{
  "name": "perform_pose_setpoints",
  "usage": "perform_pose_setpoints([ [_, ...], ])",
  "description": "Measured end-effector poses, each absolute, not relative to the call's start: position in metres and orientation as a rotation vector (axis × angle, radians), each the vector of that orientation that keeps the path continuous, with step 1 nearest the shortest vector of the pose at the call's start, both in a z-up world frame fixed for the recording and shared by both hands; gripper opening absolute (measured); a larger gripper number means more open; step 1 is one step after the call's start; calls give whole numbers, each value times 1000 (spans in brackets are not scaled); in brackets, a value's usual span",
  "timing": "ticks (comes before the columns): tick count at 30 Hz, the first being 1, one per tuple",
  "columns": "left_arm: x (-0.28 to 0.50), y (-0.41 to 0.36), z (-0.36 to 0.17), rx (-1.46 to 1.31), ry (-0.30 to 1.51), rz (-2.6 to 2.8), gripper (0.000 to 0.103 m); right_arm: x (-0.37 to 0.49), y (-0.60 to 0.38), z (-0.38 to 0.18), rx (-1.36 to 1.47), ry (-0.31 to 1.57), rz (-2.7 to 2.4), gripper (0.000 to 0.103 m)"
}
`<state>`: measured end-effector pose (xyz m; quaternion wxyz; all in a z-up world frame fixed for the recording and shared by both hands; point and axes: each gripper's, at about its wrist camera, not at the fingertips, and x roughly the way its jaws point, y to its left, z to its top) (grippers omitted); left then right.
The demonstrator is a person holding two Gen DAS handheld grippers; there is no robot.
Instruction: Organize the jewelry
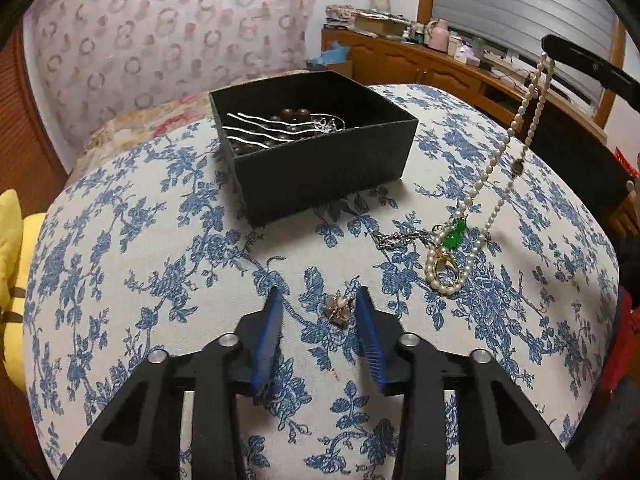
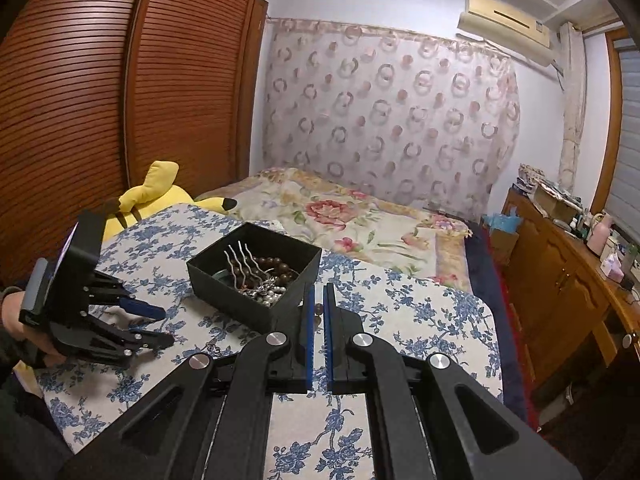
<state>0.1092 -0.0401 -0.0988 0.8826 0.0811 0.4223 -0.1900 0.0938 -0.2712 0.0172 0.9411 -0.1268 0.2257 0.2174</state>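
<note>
Left wrist view: left gripper (image 1: pixel 318 300) partly open, low over the floral tablecloth (image 1: pixel 160 240). A small pinkish brooch (image 1: pixel 339 307) lies on the cloth between the blue pads (image 1: pixel 370 336), nearer the right one; contact can't be confirmed, no grip visible.

Only this view shows the pearl necklace (image 1: pixel 500 184) hanging from the right gripper's finger (image 1: pixel 588 66), its lower loop piled on the cloth with a green pendant (image 1: pixel 455 236), gold ring (image 1: pixel 445 268) and silver chain (image 1: pixel 394 239).

Right wrist view: right gripper (image 2: pixel 319 300) closed to a thin slit; necklace barely visible there. It shows the black box (image 2: pixel 256 276) contents better: hair comb (image 2: pixel 240 264), brown beads (image 2: pixel 276 266), white pearls (image 2: pixel 270 298). A hand (image 2: pixel 16 320) holds the left gripper.
</note>
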Motion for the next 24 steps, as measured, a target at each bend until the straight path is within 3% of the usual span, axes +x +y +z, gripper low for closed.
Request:
perform_pose_setpoints([
  [4,109,-45,-99,180,876,-406,13,93,-270,19,-267,456,451,5],
  [24,99,-21,-64,83,780,-384,13,82,-246,75,-295,346,496,5],
])
